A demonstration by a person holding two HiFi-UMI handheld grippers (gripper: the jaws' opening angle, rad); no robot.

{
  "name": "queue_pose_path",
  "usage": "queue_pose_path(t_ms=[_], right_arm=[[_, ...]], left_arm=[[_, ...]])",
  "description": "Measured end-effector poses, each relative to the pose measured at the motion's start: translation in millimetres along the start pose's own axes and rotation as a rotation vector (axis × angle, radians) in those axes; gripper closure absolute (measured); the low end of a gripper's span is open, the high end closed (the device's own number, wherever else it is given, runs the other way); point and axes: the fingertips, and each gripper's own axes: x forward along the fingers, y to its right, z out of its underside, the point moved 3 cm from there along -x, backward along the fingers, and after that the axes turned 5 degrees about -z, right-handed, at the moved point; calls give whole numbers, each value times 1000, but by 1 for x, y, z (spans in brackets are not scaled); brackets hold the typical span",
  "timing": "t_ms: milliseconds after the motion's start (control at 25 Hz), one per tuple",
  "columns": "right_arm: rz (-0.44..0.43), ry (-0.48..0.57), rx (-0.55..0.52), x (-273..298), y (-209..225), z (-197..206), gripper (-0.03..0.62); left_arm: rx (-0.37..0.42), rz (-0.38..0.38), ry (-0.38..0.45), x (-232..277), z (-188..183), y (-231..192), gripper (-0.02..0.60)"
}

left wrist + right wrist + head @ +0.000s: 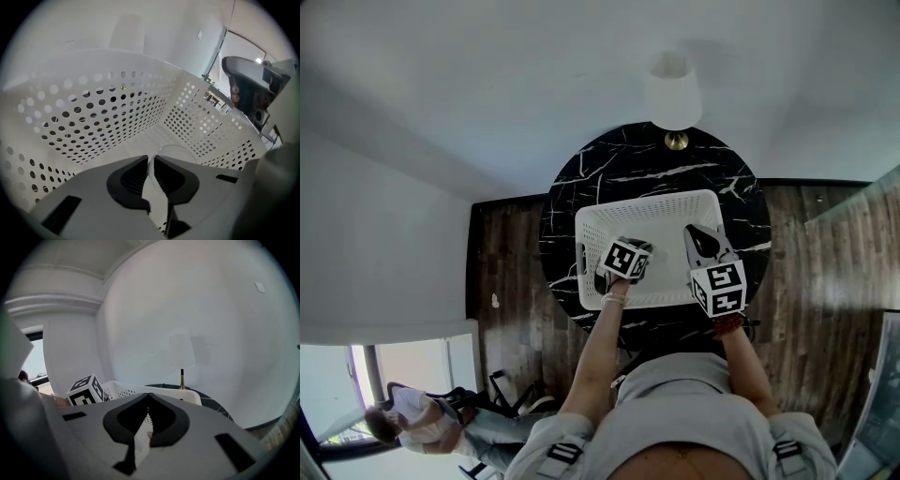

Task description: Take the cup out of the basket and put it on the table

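A white perforated basket (649, 200) stands on the round black marble table (581, 183). My left gripper (151, 161) reaches down inside the basket (93, 122), and its marker cube (626, 258) shows over the basket's near half. Its jaws are shut on the thin rim of a pale, translucent cup (153, 194), whose round edge curves off to the right just past the pads. The rest of the cup is hidden behind the jaws. My right gripper (697, 234) hovers over the basket's right side, shut (148, 397) with nothing in it, pointing at the far wall.
A white-shaded lamp (673, 94) on a brass stem stands at the table's far edge, also visible in the right gripper view (182, 352). Wood floor surrounds the table. A seated person (412, 412) is at lower left. White walls rise close behind the table.
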Motion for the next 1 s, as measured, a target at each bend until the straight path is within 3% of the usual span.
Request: queue_pose_path(t_ms=[1000], right_arm=[[-11, 19, 5, -4, -2, -6, 585]], left_arm=[[-55, 16, 147, -24, -22, 8, 532]])
